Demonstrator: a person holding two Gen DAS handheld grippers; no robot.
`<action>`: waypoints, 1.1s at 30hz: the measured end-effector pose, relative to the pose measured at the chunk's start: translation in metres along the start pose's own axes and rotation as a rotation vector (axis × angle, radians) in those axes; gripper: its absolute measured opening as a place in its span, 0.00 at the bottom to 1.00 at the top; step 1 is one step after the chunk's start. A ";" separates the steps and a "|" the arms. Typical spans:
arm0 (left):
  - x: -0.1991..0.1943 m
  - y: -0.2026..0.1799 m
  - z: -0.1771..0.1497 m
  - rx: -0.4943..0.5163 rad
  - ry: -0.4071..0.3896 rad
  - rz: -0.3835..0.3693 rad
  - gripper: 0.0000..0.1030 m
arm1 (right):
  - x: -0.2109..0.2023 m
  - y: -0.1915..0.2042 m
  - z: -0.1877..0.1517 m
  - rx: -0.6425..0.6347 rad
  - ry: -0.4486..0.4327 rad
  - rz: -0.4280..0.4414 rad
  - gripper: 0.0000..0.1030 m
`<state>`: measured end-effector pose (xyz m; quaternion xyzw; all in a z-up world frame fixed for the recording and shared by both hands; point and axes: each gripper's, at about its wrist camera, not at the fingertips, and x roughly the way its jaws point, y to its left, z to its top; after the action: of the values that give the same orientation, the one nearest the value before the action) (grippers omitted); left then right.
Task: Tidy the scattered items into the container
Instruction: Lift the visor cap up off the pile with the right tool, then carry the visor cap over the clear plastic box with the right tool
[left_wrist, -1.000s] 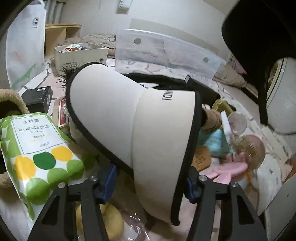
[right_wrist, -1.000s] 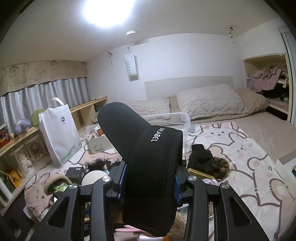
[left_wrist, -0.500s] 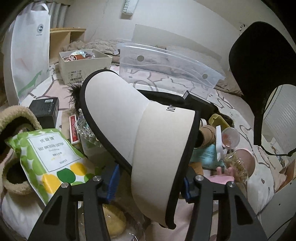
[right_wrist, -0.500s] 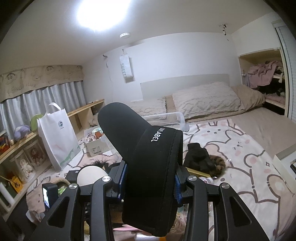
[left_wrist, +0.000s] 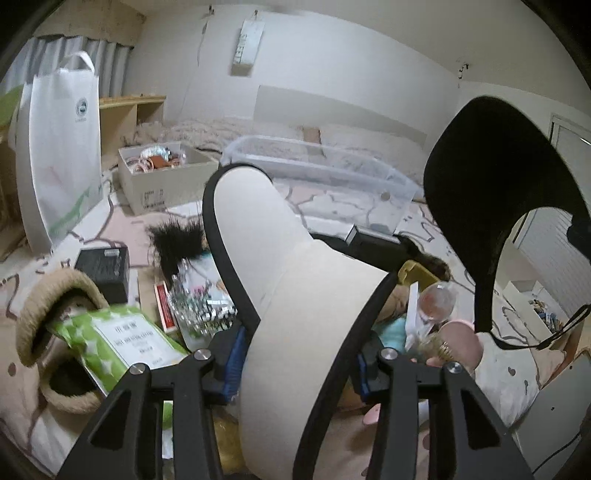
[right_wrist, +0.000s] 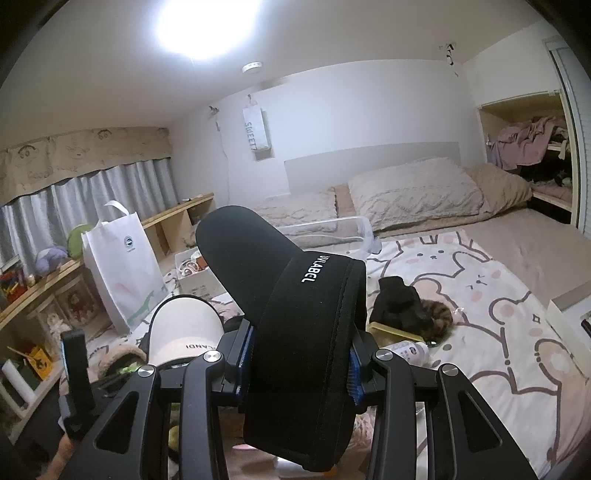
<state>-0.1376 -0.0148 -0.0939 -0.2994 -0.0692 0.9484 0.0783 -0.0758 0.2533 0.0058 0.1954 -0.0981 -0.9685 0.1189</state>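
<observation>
The left gripper is clamping a cream visor with black trim, its jaws pressed against the band on both sides while the brim is pointing forward and up. The right gripper is gripping a black visor the same way, white lettering showing on its band.

The left wrist view is showing the clutter directly beneath and ahead of the left gripper: a green-and-white packet poking out of a fuzzy tan bag to its left, a small black box further ahead on the left, and a pink round item to its right. The clear plastic bin is sitting well ahead of the gripper on the bed, beside a cardboard box of small things. The black visor is hanging up at the right of this view.

The right wrist view is looking higher, taking in pillows and the ceiling light. There the bin is mostly hiding behind the black visor, the cream visor is sitting low to the left, and a white tote bag is standing further left.
</observation>
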 end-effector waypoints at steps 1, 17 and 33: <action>-0.003 0.000 0.002 0.000 -0.003 -0.004 0.45 | -0.001 0.001 0.000 0.001 -0.002 0.004 0.40; -0.047 -0.009 0.033 0.070 -0.113 -0.010 0.27 | -0.018 0.011 0.001 0.003 -0.022 0.032 0.40; -0.064 -0.015 0.050 0.092 -0.156 -0.017 0.27 | -0.021 0.009 0.008 0.010 -0.023 0.038 0.40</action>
<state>-0.1130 -0.0168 -0.0151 -0.2199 -0.0342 0.9703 0.0942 -0.0583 0.2514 0.0225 0.1829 -0.1080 -0.9678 0.1350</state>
